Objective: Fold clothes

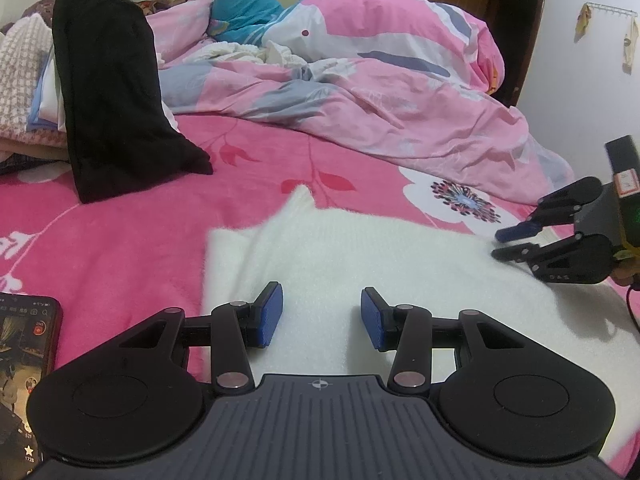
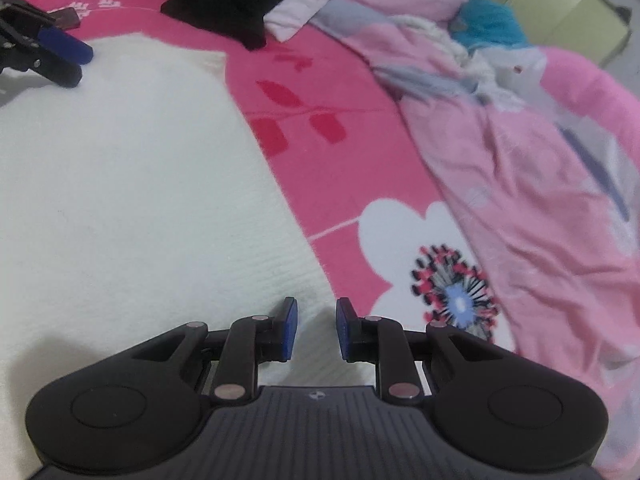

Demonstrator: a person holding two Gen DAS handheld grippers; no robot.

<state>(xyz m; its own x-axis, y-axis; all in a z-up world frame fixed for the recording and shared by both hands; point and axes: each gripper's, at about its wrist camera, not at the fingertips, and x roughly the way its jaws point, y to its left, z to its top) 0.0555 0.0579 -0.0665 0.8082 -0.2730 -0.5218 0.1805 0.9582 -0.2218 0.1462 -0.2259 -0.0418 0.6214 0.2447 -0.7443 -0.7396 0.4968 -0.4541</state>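
Phone (image 1: 24, 380) (screen lit), black garment (image 1: 116, 112), rumpled quilt (image 1: 380, 92)

Home bedroom: bed (image 1: 132, 240), rumpled pink duvet (image 1: 400, 92).

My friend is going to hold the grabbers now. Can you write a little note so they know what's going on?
Left gripper: open, nothing between its pads, hovering over the near edge of the white sweater.
Right gripper: jaws apart, holding nothing, at the sweater's right edge.
The white sweater lies flat on the pink bedsheet, partly folded by the look of it.
A black garment is draped over the clothes pile at the far left.
A phone lies near the left gripper.
Left to do: probably grip the sweater's edges and finish folding it.
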